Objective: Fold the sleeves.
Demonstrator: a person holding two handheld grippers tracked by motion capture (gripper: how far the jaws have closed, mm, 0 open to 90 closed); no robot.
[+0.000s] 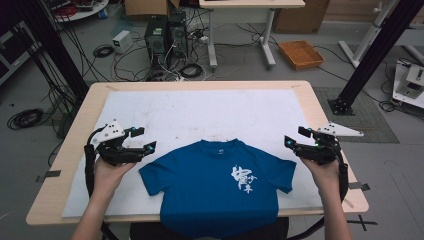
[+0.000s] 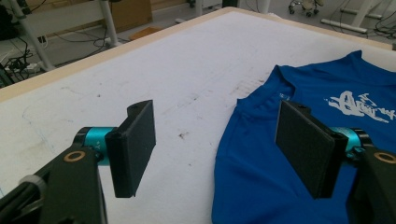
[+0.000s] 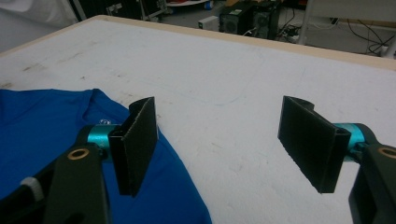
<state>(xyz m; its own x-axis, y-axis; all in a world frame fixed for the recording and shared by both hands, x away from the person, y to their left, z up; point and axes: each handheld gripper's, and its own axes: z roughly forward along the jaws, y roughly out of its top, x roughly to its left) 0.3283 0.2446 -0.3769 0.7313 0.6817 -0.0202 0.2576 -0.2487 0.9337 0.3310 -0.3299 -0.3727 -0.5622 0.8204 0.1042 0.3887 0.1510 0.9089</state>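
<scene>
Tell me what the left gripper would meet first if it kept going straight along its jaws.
Probably the blue T-shirt: the open left gripper points down toward its near sleeve and shoulder, at the fabric's edge on the white table cover. Depth is unclear; it may meet bare cover first.

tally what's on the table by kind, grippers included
Blue short-sleeved T-shirt with white print: 1
White mat covering the tabletop: 1
Black two-jaw handheld grippers, both open and empty: 2 (left gripper, right gripper)
Total: 4

White mat beyond blue T-shirt bare, open passage; shirt alone lies between both claws.
</scene>
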